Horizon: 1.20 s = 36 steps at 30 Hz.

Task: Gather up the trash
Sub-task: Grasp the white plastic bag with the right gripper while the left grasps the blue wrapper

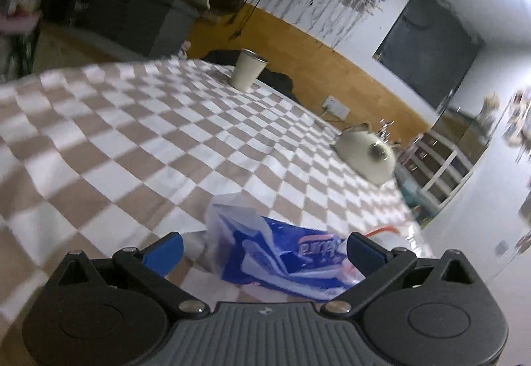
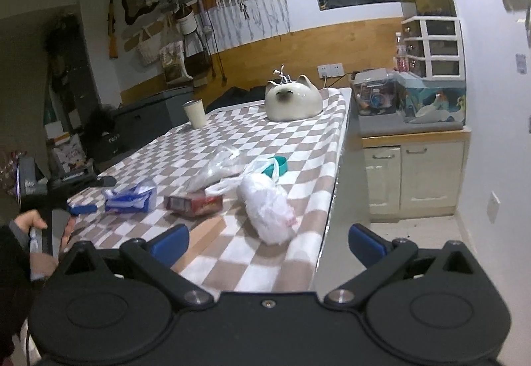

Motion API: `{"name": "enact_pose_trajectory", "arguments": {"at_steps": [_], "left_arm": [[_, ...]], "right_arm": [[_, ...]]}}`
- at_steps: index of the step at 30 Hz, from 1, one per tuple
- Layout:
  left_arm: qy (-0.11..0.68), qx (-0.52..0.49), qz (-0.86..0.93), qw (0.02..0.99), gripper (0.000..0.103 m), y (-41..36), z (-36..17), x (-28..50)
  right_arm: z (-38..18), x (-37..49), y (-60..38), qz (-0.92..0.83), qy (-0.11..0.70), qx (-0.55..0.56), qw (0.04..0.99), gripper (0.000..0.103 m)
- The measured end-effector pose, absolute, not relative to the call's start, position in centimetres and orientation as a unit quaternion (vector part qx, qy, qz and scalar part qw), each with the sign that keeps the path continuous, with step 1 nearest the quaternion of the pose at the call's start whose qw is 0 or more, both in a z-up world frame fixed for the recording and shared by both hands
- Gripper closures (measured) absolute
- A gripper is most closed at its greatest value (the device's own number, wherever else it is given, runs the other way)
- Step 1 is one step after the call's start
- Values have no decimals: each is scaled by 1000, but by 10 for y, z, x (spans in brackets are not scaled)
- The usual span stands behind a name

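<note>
Approach step judged in hand: the left claw [image 1: 264, 248] stands wide open and empty with the blue wrapper [image 1: 282, 258] on the tabletop [image 1: 132, 133] between its fingers, needing closure next, while the right claw [image 2: 268, 241], likewise open and empty, hovers just short of the white bag [image 2: 268, 211].

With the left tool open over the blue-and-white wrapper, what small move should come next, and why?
Probably ease the left tool forward and down, then close on the blue-and-white wrapper. Its fingers stand wide apart either side of the crumpled wrapper, which lies loose on the checkered tablecloth and is not yet gripped. The right tool hangs open near the white plastic bag, holding nothing.
</note>
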<state>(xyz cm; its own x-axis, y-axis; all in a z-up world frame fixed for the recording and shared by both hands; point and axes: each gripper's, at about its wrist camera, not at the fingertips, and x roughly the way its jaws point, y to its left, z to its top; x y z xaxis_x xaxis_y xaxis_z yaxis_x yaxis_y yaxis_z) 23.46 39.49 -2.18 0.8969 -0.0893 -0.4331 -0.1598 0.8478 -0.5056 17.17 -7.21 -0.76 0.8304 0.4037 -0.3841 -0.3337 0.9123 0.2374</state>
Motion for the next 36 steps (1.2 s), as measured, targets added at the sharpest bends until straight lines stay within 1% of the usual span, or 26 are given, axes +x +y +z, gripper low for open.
{"name": "enact_pose_trajectory", "arguments": {"at_steps": [1, 3, 6, 11, 18, 22, 24, 25, 27, 30, 33, 35, 36], "left_arm": [[223, -284, 9, 932, 0, 395, -24, 236], [215, -296, -14, 931, 0, 394, -26, 240], [211, -311, -51, 925, 0, 389, -29, 241], [218, -317, -130, 914, 0, 363, -26, 226], [265, -254, -214, 905, 0, 312, -13, 200], [283, -185, -244, 909, 0, 287, 2, 186], [285, -146, -240, 917, 0, 280, 9, 183], [284, -124, -230, 923, 0, 277, 13, 182], [272, -65, -196, 940, 0, 270, 23, 183], [258, 18, -133, 957, 0, 262, 30, 192], [259, 100, -96, 956, 7, 250, 28, 210], [272, 150, -82, 947, 15, 239, 20, 224], [278, 171, -78, 942, 17, 233, 16, 230]], "right_arm": [[-9, 179, -71, 196, 221, 79, 952, 2], [-12, 194, -67, 202, 227, 69, 950, 14], [-15, 213, -59, 212, 232, 56, 948, 20], [-21, 235, -46, 226, 241, 38, 943, 27], [-31, 257, -35, 237, 252, 40, 937, 30], [-36, 264, -28, 246, 262, 42, 932, 37], [-39, 265, -25, 249, 265, 43, 931, 45], [-40, 267, -24, 250, 267, 44, 930, 46], [-43, 269, -23, 249, 273, 45, 928, 56], [-46, 270, -21, 244, 279, 47, 928, 64], [-47, 270, -20, 242, 280, 46, 928, 67], [-47, 269, -19, 241, 280, 44, 928, 69], [-47, 269, -18, 242, 281, 42, 928, 70]]}}
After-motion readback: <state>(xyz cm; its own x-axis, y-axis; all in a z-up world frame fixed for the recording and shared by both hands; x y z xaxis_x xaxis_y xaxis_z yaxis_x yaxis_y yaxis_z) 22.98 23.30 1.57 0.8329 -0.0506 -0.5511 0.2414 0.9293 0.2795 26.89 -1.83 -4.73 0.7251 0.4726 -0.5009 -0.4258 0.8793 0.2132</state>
